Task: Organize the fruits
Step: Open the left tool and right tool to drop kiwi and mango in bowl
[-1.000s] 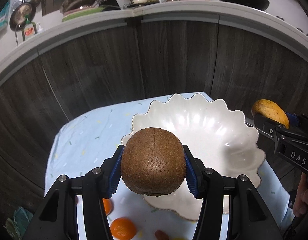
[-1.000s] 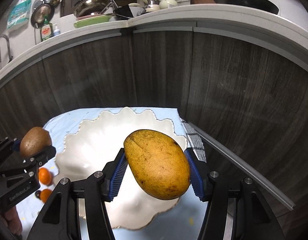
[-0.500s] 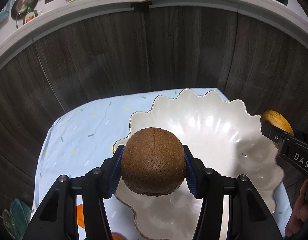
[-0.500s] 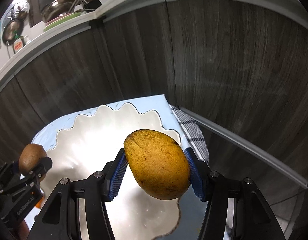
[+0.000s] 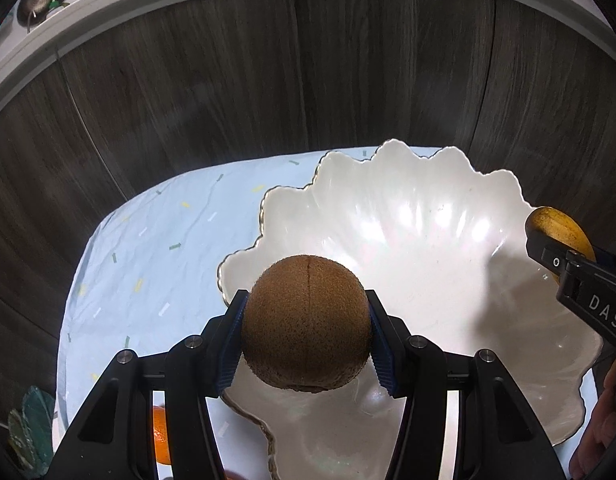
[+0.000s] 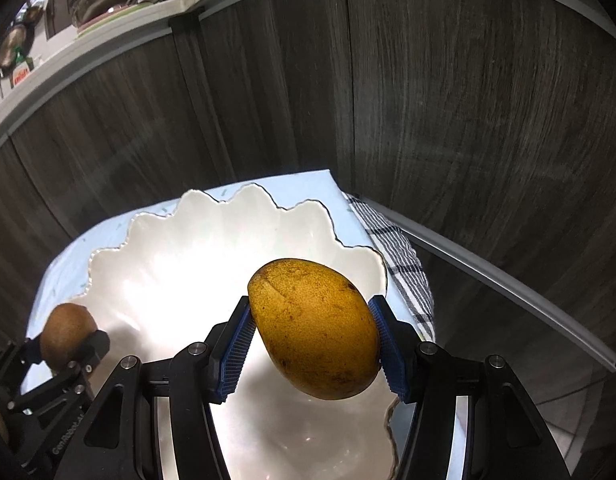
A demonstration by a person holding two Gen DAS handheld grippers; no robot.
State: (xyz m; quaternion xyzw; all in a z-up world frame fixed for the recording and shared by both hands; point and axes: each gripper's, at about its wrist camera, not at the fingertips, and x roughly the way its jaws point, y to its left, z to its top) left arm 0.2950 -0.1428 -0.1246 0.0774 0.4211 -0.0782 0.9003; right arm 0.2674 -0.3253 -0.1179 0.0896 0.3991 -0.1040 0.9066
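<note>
Both my hands have dropped toward the bowl (image 5: 408, 216). Left gripper (image 5: 306, 340) fingers clamp the kiwi (image 5: 306, 324) above the near rim; right gripper (image 6: 314, 344) fingers clamp the mango (image 6: 316, 328) over the basin. Both are held off the surface so each can be released inside, I judge.

The left gripper (image 5: 306, 332) is black with ribbed blue pads (image 5: 232, 344); the kiwi (image 5: 306, 320) between them is fuzzy brown with a thin dark seam. The right gripper (image 6: 314, 340) has the same black and blue, around a golden-yellow mango (image 6: 316, 328) flecked with dark spots. Beneath both, the scalloped bowl (image 5: 428, 232) is pearly white with a fine gilt edge. Left of the left gripper, the cloth (image 5: 156, 248) is pale blue with small confetti dashes; an orange fruit (image 5: 161, 436) shows below. Right of the right gripper lies a black-and-white checked towel (image 6: 404, 264). The cabinet fronts (image 6: 468, 100) ahead are dark grey wood grain.
</note>
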